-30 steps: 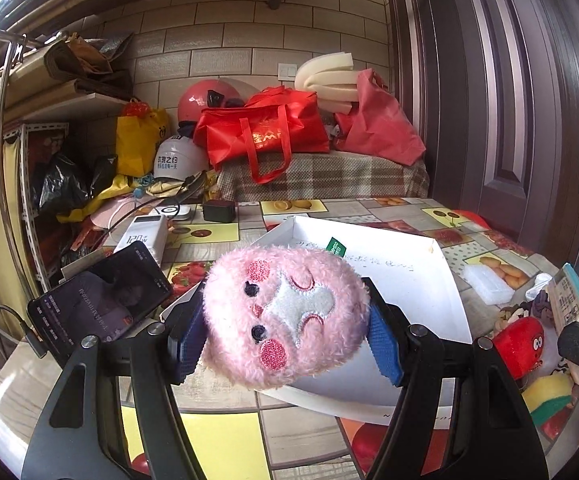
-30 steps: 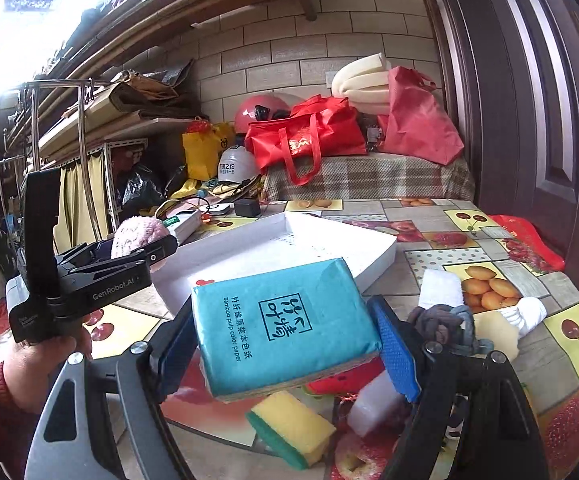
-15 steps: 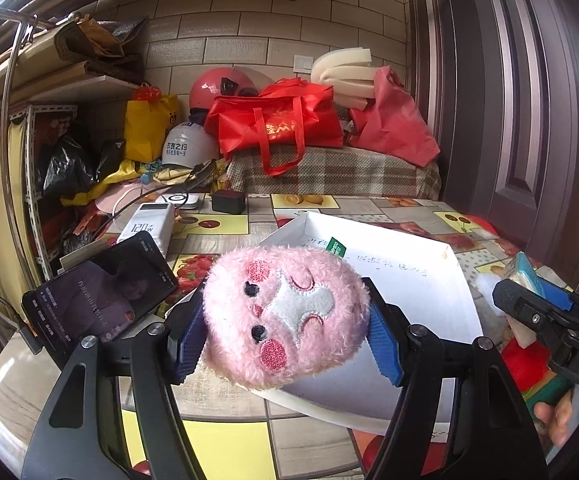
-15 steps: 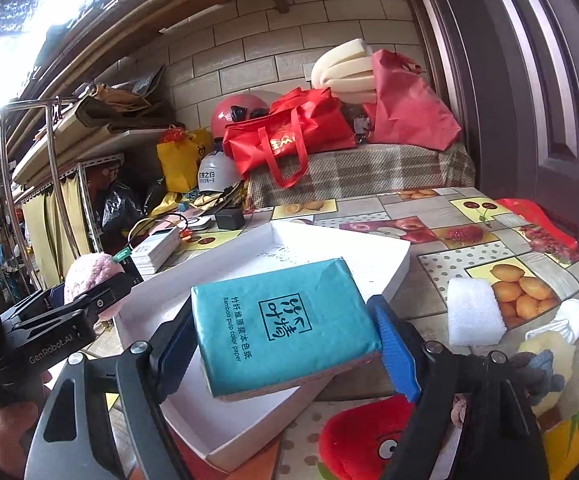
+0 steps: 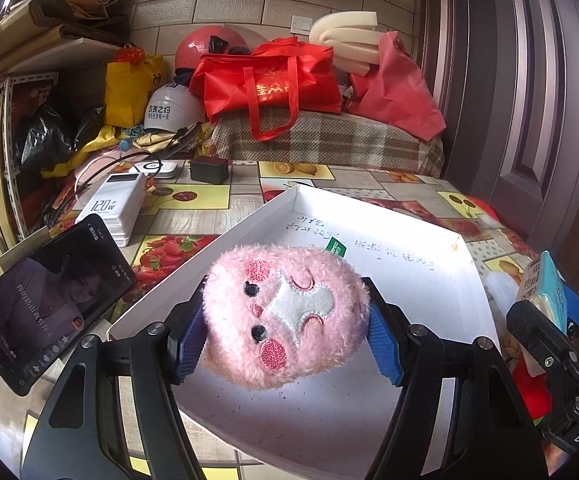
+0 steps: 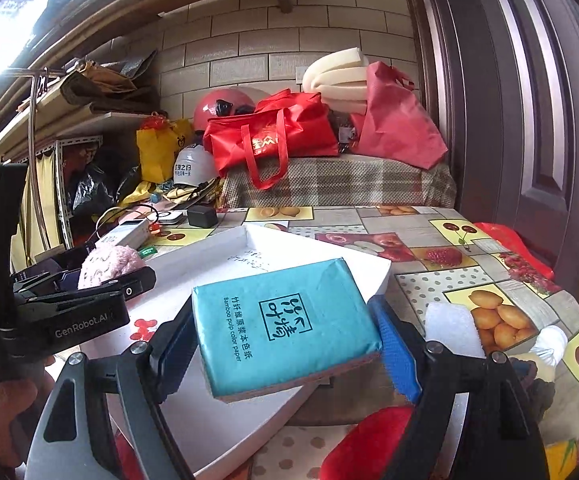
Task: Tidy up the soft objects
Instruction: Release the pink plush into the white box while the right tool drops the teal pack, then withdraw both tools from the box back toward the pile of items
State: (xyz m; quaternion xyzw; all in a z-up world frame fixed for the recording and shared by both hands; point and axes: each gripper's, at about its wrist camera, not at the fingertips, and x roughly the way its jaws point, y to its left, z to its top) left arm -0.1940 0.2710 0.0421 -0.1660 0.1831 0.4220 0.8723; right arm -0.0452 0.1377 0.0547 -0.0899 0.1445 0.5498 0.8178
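- Both grippers have moved in over the white box (image 5: 389, 240) since a second ago, when my right one was still above the sponges at the near edge of the bench (image 6: 429, 248).
- My left gripper (image 5: 285, 336) pinches the pink plush toy (image 5: 285, 316) between its blue pads, held clear above the near left part of the box.
- My right gripper (image 6: 281, 336) clamps the teal tissue pack (image 6: 285, 324) by its two short sides, tilted, above the box's near right side.
- I see the tissue pack's edge at the far right of the left view (image 5: 549, 284).
- A phone (image 5: 49, 304) leans just left of the box, with a white power bank (image 5: 113, 208) behind it.
- A white sponge (image 6: 453, 328) and a red plush (image 6: 369, 440) lie on the bench beside the box.
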